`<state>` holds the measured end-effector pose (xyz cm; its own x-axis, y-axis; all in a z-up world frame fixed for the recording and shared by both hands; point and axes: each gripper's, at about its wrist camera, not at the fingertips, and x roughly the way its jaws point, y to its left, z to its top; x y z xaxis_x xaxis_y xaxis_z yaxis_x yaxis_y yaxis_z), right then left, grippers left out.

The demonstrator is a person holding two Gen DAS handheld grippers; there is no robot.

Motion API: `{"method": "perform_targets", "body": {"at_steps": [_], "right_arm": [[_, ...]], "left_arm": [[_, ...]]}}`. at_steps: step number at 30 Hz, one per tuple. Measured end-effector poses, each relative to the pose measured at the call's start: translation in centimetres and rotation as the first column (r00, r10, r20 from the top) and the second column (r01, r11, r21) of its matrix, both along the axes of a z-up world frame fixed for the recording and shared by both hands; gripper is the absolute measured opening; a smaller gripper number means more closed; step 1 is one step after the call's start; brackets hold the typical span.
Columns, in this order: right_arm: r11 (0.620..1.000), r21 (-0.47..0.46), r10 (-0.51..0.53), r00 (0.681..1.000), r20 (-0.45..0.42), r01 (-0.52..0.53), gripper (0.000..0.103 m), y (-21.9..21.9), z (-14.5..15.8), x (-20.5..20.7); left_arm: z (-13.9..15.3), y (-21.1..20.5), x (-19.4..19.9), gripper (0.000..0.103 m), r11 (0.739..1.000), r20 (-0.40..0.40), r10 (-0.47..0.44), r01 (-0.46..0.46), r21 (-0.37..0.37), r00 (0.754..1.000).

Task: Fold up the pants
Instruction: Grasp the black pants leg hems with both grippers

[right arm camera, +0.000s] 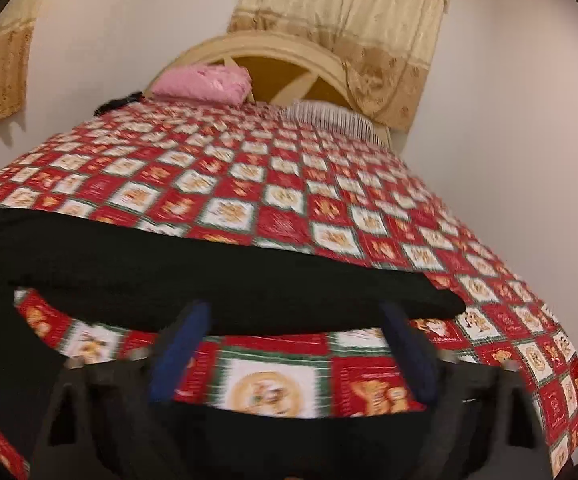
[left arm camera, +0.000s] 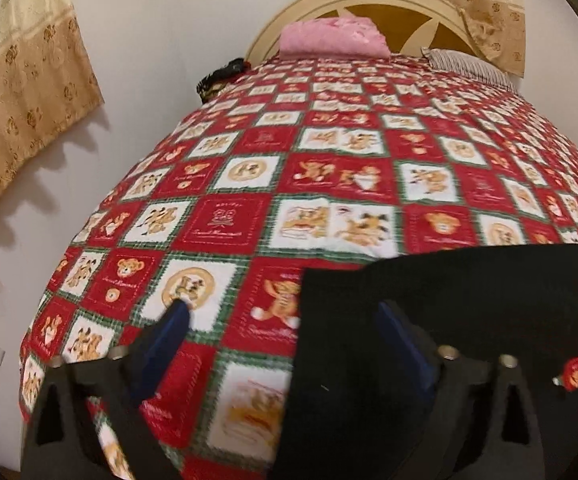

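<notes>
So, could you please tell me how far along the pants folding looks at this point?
Early. Done: the black pants lie spread on the teddy-bear bedspread, with no finished fold visible. In hand: the left gripper is open at one edge of the cloth and the right gripper is open over the other end; neither grips yet. Left: grasping and every fold.

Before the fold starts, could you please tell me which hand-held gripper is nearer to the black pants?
Neither clearly. The left hand-held gripper has the pants edge between its open fingers, over the right one. The right hand-held gripper has its fingertips against the pants' near edge.
</notes>
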<state>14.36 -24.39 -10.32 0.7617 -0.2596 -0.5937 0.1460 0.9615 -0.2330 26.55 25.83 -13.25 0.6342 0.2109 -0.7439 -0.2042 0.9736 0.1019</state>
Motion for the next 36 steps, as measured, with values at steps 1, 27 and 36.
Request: {"method": "perform_targets", "body": {"at_steps": [1, 27, 36], "right_arm": [[0.999, 0.033, -0.015, 0.999, -0.029, 0.016, 0.063, -1.6, -0.3, 0.6], [0.98, 0.122, -0.147, 0.987, -0.066, 0.154, 0.054, -11.7, -2.0, 3.3], [0.948, 0.139, -0.278, 0.957, -0.077, 0.286, 0.054, -20.4, -0.7, 5.2]], "left_arm": [[-0.3, 0.5, 0.4, 0.082, 1.0, -0.005, -0.009, 0.009, -0.015, 1.0], [-5.7, 0.9, 5.6, 0.033, 0.951, -0.054, -0.208, 0.189, -0.244, 0.977], [-5.5, 0.8, 5.6, 0.034, 0.946, -0.035, -0.242, 0.228, -0.232, 0.97]]}}
